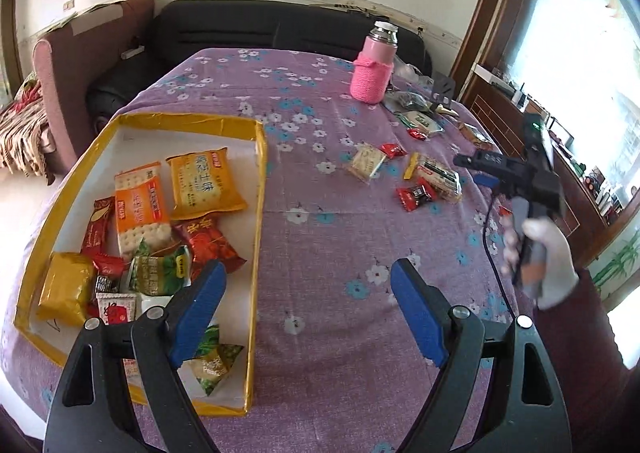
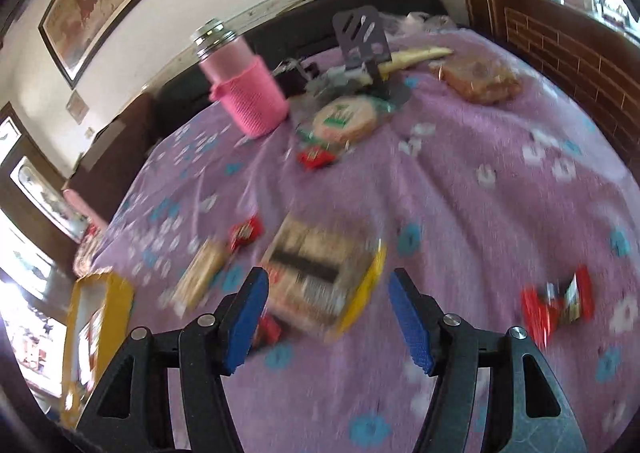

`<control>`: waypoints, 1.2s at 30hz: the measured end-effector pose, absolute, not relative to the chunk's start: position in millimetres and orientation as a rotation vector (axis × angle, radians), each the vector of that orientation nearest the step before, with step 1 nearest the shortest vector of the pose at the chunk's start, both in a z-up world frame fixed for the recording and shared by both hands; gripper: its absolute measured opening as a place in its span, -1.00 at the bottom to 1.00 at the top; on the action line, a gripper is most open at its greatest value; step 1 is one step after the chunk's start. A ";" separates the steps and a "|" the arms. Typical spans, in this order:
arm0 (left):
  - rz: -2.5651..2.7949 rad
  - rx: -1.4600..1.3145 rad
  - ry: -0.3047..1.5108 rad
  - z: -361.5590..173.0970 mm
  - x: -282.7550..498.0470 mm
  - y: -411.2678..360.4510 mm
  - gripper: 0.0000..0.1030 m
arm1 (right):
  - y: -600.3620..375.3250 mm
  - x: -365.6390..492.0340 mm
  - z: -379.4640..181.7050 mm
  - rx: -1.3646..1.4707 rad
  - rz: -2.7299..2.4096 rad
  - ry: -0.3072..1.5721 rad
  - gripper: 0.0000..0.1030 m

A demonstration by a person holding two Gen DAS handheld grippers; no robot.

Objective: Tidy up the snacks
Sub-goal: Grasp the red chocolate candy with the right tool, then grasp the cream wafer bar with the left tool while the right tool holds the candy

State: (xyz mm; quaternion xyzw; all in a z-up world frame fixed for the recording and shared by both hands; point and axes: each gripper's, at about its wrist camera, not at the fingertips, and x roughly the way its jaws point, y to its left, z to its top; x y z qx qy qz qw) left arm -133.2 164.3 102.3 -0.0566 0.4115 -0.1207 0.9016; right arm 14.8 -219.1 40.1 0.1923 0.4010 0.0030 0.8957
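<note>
A yellow-rimmed box (image 1: 258,189) lies at the table's left and holds several snack packs, among them an orange cracker pack (image 1: 140,205) and a yellow one (image 1: 204,183). My left gripper (image 1: 308,293) is open and empty, with its left finger over the box's near right corner. Loose on the cloth are a small cracker pack (image 1: 366,163), a long cracker pack (image 1: 438,177) and red candies (image 1: 416,195). A gloved hand (image 1: 548,253) holds my right gripper (image 1: 474,171) beside them. The blurred right wrist view shows that gripper (image 2: 328,309) open and empty, just short of the long cracker pack (image 2: 320,273).
A pink flask (image 1: 372,69) in a knitted sleeve stands at the back. Near it are a round cracker pack (image 2: 344,119), a grey phone stand (image 2: 362,37) and a bag of brown snacks (image 2: 480,81). Two red candies (image 2: 556,301) lie to the right. A purple floral cloth (image 1: 328,253) covers the table.
</note>
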 end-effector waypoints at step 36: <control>-0.340 0.019 0.901 101.4 -0.9 82.3 0.64 | -143.2 -3.4 13.4 0.330 0.110 0.919 -0.43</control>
